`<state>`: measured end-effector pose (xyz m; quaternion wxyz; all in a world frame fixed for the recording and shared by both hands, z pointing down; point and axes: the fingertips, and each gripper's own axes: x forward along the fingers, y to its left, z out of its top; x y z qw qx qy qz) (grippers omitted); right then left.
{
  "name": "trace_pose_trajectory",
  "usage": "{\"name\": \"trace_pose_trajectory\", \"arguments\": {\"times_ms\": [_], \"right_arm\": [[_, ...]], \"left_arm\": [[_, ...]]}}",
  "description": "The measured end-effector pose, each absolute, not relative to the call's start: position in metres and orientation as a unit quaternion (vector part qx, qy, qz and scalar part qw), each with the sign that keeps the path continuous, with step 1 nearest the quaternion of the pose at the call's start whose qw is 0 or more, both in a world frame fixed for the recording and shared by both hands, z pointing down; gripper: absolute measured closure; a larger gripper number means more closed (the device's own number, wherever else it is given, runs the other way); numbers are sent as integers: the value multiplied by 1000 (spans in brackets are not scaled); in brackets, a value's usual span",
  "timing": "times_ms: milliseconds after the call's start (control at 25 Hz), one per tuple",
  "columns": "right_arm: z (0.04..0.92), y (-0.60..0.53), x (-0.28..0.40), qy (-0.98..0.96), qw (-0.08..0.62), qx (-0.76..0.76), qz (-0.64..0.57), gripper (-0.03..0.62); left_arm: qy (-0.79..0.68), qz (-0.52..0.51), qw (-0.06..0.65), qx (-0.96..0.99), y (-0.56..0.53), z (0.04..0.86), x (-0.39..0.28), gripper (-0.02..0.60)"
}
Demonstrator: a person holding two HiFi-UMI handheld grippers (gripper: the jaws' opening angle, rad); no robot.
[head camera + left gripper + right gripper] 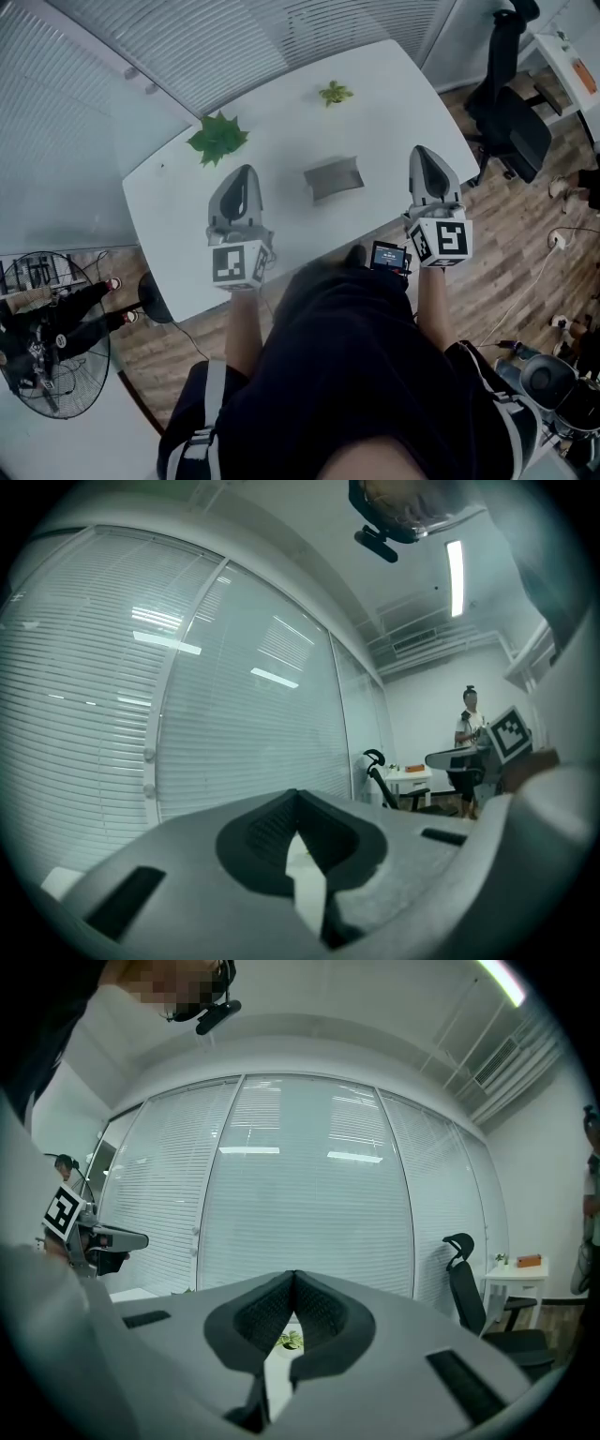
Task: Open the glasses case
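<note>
A grey glasses case [333, 177] lies closed on the white table [281, 122], near the middle of its front half. My left gripper [246, 172] hovers to the left of the case, level, its jaws meeting at the tips with nothing between them. My right gripper [421, 152] hangs to the right of the case, over the table's right edge, also shut and empty. Neither touches the case. In the left gripper view the left gripper [298, 797] shows closed tips, and the right gripper [293, 1277] shows the same in its own view. The case shows in neither gripper view.
Two small green plants [218, 138] [335, 92] stand at the back of the table. A black office chair [511, 112] is at the right, a floor fan [47, 328] at the left. Blinds behind glass [300, 1185] lie beyond. A person [469, 726] stands far off.
</note>
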<state>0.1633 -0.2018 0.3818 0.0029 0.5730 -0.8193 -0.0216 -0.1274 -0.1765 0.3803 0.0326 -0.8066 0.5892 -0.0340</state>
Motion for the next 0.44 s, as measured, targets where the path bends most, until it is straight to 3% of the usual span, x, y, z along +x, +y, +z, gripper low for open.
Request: {"name": "trace_pose_trajectory", "arguments": {"times_ms": [440], "right_arm": [[386, -206, 164, -819, 1, 573, -14, 579]], "left_arm": [[585, -41, 28, -809, -183, 383, -121, 581]]}}
